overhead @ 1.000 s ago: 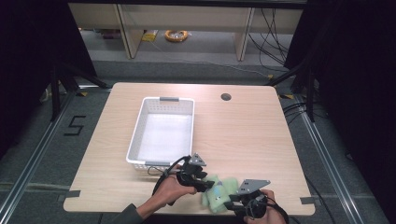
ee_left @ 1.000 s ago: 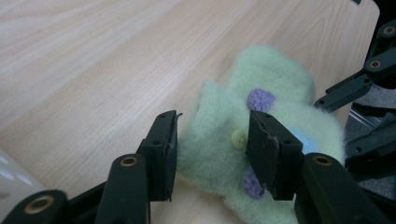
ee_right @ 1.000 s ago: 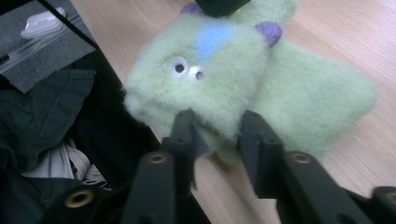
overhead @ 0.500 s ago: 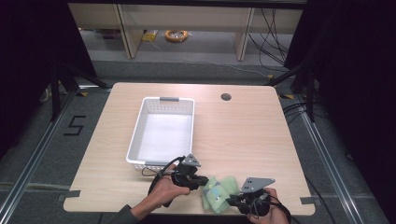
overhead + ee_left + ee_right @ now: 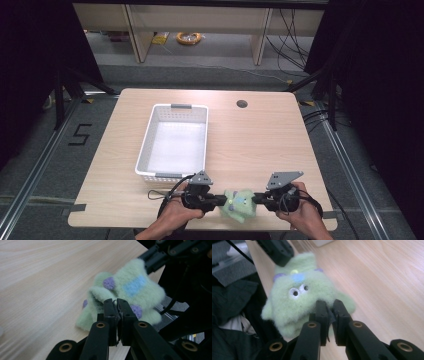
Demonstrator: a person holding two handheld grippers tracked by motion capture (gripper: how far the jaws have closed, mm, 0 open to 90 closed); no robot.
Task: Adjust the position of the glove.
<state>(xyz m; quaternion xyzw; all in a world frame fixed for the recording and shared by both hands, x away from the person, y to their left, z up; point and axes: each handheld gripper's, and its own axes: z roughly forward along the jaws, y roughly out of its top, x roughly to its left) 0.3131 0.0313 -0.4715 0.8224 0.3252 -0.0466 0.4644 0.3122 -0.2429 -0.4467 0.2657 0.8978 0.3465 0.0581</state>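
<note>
A fuzzy pale-green plush toy (image 5: 239, 205) with purple spots, a blue patch and stitched eyes sits at the table's front edge, stretched between both grippers. My left gripper (image 5: 223, 201) is shut on its left side; in the left gripper view the jaws (image 5: 116, 302) pinch a fold of the plush toy (image 5: 130, 287). My right gripper (image 5: 255, 200) is shut on the opposite side, and its own view has the tips (image 5: 329, 303) pressed into the plush toy (image 5: 299, 295) below the eyes. Whether the toy still touches the table I cannot tell.
A white perforated basket (image 5: 146, 145) stands mid-table, just beyond the left hand, with nothing in it. A round cable hole (image 5: 242, 104) lies at the back of the wooden table (image 5: 270, 145). Shelving and cables sit on the floor beyond.
Both grippers have closed onto the toy. The hands have drawn apart and risen a little, the right one moving right, so the toy now spans between the two grippers.
</note>
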